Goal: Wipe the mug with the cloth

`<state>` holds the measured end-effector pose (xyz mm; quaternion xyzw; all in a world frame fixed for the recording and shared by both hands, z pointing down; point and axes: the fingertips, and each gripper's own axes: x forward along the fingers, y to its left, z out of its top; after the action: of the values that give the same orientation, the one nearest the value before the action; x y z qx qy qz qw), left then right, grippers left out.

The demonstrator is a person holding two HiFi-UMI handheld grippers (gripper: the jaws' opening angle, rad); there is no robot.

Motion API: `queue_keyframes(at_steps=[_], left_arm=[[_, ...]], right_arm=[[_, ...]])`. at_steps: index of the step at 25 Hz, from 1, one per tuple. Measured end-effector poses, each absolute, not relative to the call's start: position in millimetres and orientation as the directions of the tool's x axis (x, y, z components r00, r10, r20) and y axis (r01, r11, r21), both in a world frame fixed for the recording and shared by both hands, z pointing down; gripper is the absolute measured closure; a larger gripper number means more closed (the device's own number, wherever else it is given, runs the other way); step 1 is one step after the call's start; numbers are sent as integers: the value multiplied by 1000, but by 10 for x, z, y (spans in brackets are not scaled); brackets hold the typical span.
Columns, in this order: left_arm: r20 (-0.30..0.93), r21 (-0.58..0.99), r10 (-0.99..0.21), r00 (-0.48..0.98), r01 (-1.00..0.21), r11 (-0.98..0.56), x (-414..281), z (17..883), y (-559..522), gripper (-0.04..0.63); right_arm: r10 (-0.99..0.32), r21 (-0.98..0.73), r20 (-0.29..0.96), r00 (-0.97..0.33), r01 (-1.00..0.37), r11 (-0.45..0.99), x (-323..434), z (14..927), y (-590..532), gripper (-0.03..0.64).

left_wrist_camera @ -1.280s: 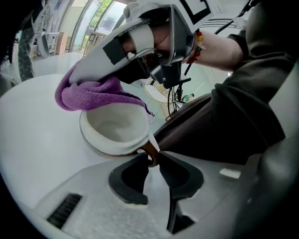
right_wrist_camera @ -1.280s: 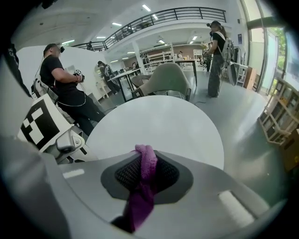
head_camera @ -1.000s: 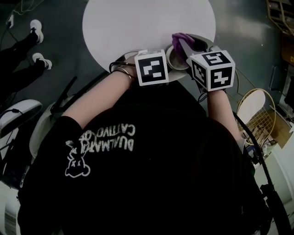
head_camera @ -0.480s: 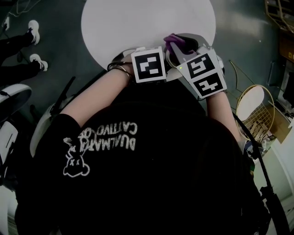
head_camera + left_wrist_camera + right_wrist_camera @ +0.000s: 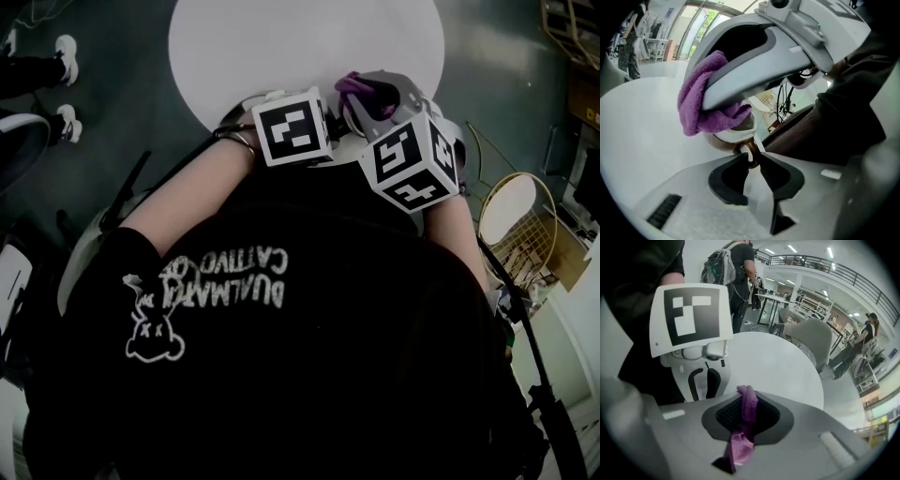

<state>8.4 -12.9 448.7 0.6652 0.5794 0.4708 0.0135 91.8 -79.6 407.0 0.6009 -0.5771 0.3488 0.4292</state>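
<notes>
Mug handle (image 5: 750, 151) in left tool (image 5: 753, 159), cloth (image 5: 697, 108) atop

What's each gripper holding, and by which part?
Left gripper pinches the mug by its handle; right gripper clamps a fold of the purple cloth.

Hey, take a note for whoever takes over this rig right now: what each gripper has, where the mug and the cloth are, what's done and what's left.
Left gripper: shut on the mug by its brown handle, at the near edge of the white table.
Right gripper: shut on the purple cloth, which is bunched over the mug's rim.
Done: both things are in hand and the cloth is on the mug.
Left: wipe round the rest of the mug. How much is already clean cannot be told.
</notes>
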Motion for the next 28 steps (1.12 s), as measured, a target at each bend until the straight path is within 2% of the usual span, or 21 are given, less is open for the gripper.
queue_keyframes(at_steps=[3, 9, 16, 23, 28], left_arm=[[612, 556, 784, -103, 761, -334, 115, 4479, -154, 514], [610, 553, 788, -88, 759, -343, 127, 4452, -188, 512], [613, 536, 789, -53, 761, -366, 88, 4473, -245, 512], [622, 522, 782, -25, 758, -391, 86, 4473, -260, 512], [626, 502, 780, 3, 763, -406, 58, 4437, -248, 512]], right_arm=[[-380, 126, 920, 92, -990, 67, 872, 4073, -800, 566], [-395, 76, 916, 74, -997, -11, 815, 4058, -785, 566], [-383, 98, 920, 87, -995, 10, 680, 4083, -824, 566], [-400, 97, 911, 100, -995, -27, 621, 4045, -772, 566], [-402, 131, 908, 116, -991, 10, 523, 4033, -763, 568]])
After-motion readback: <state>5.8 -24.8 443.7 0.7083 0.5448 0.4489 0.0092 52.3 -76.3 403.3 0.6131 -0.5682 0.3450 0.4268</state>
